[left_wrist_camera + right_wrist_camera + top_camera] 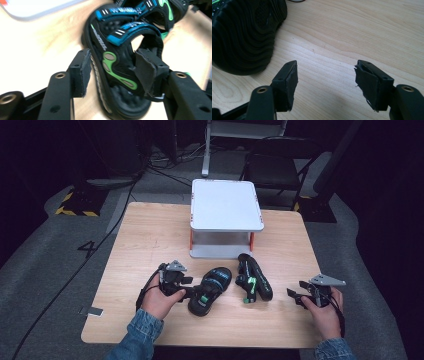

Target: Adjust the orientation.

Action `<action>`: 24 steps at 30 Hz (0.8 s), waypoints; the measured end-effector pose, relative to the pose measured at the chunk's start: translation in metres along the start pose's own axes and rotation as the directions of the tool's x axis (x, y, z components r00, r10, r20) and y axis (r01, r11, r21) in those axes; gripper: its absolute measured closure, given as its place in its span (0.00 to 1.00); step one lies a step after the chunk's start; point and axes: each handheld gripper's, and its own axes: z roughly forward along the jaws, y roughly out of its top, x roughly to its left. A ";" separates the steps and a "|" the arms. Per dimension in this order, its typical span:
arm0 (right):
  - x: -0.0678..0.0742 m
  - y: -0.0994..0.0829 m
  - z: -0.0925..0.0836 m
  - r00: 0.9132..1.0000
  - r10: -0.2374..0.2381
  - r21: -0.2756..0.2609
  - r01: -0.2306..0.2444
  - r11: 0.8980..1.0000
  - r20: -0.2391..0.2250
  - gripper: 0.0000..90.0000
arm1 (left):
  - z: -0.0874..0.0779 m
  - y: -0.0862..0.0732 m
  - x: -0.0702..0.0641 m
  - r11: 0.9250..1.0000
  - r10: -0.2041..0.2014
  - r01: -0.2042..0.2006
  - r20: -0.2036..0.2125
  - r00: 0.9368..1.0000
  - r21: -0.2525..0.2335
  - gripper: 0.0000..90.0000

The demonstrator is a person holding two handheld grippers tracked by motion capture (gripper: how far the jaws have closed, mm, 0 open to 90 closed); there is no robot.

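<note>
We see the left gripper (113, 72) with jaws apart around a sandal's (120, 75) heel end; its sole edge is just beside the left pad (85, 72), and the right pad (146, 72) is inside the heel strap.

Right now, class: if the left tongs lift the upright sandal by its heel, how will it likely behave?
The upright sandal looks light, being mostly foam-like sole and fabric straps. The thick ridged sole probably stays fairly stiff, though the toe may sag. With the left tongs straddling one sole edge, it may swing. The textured rubber seems unlikely to slip.
</note>
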 end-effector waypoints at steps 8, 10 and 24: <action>-0.001 -0.001 0.001 1.000 0.004 0.005 -0.004 1.000 -0.002 0.39 | 0.003 -0.005 -0.001 0.998 -0.039 0.033 0.123 0.992 0.052 0.56; 0.001 0.000 0.002 1.000 -0.003 0.010 0.003 1.000 -0.006 0.39 | 0.009 -0.006 -0.004 0.998 -0.047 0.035 0.202 0.978 0.060 0.56; 0.003 0.001 0.004 1.000 -0.012 0.018 0.012 1.000 -0.008 0.39 | 0.021 -0.004 -0.027 0.992 -0.025 -0.015 0.313 0.949 0.125 0.45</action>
